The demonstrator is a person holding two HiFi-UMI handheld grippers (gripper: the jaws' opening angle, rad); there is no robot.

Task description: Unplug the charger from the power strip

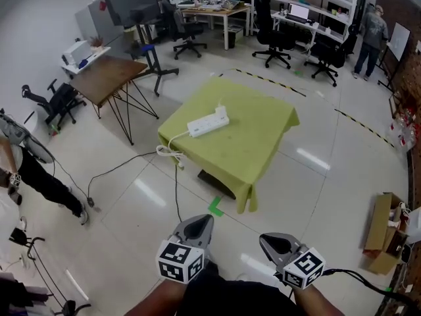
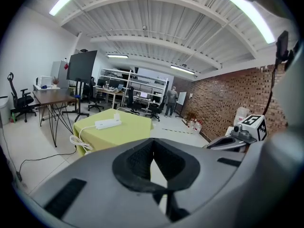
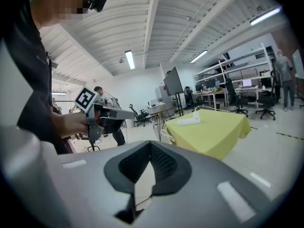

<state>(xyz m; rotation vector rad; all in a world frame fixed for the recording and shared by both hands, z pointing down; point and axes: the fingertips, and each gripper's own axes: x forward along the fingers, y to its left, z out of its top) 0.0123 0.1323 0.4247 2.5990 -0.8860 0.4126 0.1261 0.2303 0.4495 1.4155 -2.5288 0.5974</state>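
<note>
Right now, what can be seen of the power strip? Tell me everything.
The power strip is a long white bar, plastic by its look, lying flat on the yellow-green covered table, near its left side in the head view. A white charger stands plugged in at its far end. Its white cord leaves the near end, runs over the table edge and hangs in a loose bundle. Its sockets are too small to make out. Nothing else touches it.

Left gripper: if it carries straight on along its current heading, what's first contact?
Nothing close. The left gripper aims down at the floor short of the green-clothed table. It would probably meet floor first, maybe the table's draped edge. Depth is unclear.
</note>
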